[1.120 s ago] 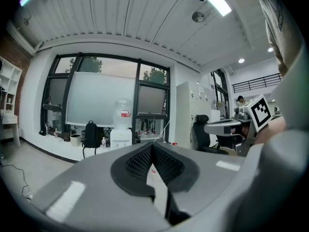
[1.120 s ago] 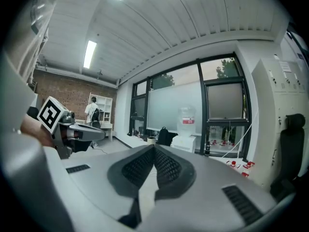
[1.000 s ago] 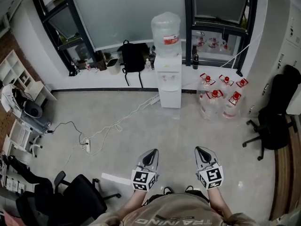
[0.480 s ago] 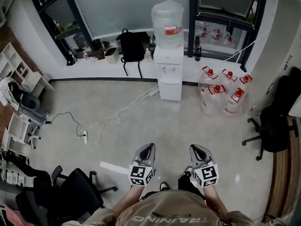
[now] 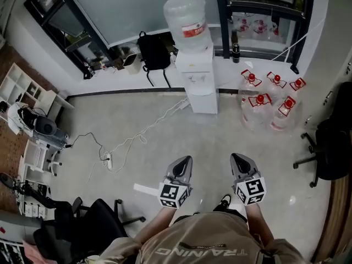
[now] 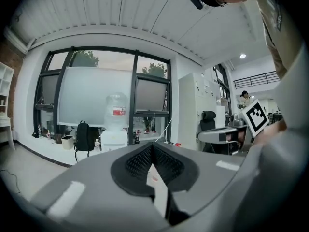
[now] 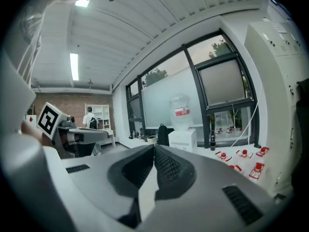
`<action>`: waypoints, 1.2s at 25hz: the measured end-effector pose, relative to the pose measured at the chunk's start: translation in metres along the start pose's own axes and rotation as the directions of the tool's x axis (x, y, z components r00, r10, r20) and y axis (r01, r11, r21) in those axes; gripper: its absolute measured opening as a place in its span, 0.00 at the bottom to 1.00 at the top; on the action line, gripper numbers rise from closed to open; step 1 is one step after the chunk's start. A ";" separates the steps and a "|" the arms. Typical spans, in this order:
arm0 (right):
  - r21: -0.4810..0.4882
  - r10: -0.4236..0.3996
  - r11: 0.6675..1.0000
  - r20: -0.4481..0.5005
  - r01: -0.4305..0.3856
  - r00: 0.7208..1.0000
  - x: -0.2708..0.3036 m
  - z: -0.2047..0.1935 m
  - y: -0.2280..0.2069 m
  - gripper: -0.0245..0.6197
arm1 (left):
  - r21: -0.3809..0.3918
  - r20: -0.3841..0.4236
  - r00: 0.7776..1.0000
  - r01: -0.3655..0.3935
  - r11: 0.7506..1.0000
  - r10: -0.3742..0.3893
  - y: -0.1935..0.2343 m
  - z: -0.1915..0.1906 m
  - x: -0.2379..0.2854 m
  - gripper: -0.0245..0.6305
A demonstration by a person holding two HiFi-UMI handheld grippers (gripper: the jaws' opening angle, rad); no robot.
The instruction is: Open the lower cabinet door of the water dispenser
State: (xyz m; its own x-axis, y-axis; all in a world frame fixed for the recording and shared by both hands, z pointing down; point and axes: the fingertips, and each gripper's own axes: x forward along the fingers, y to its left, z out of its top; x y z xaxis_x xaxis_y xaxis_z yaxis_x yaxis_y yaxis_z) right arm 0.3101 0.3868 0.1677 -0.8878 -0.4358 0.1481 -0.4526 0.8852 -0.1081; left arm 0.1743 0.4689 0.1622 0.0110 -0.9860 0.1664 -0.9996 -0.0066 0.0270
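Approach stage, no contact with anything yet. Left tool (image 5: 184, 164) and right tool (image 5: 238, 161) both pinched shut and empty, side by side low in front of the person, pointing toward the far wall. Same in both gripper views: pads (image 6: 140, 162) meeting at the tip, nothing between.

Water dispenser (image 5: 199, 76): white floor-standing unit on the far side of the room, against the window sill, well apart from both tools, roughly ahead between their lines. Carries a large clear jug (image 5: 187, 18) on top. Lower cabinet door (image 5: 203, 100): plain white panel below the tap recess, closed by the look of it. No handle or latch discernible from here.

Handling guess: thin, light, rigid hinged panel, probably plastic or sheet metal, smooth and a bit slippery. Likely held by a magnet or clip, so a short tug, then a free swing. Best hold probably the free vertical edge or a finger recess opposite the hinge; hinge side not readable. Needs one tool opened before taking an edge. Heavy jug up top, so gentle pull, no yanking the unit.

Around: black backpack (image 5: 153, 51) left of the dispenser, red-capped water jugs (image 5: 269, 106) clustered on the floor (image 5: 247, 142) to its right, white cable (image 5: 165, 114) trailing left from its base, black office chair (image 5: 330, 147) at right.
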 end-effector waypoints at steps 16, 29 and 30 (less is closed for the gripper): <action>0.013 0.057 0.998 -0.037 -0.057 0.998 0.067 0.009 -0.089 0.05 | -0.004 -0.074 0.997 -0.018 1.000 0.018 0.020 0.001 0.108 0.04; -0.045 -0.013 0.999 -0.027 0.012 1.000 0.157 0.034 -0.064 0.05 | 0.019 0.002 0.998 0.061 0.998 -0.062 0.123 0.023 0.148 0.04; -0.051 -0.017 0.999 -0.027 0.015 0.999 0.166 0.036 -0.060 0.05 | 0.015 0.004 0.998 0.064 0.998 -0.064 0.133 0.023 0.150 0.04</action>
State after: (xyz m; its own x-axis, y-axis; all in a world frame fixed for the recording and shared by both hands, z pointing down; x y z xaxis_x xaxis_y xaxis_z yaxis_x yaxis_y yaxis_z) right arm 0.1867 0.2552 0.1638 -0.8775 -0.4460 0.1764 -0.4612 0.8856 -0.0551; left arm 0.0424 0.3160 0.1684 0.0745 -0.9842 0.1604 -0.9972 -0.0718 0.0225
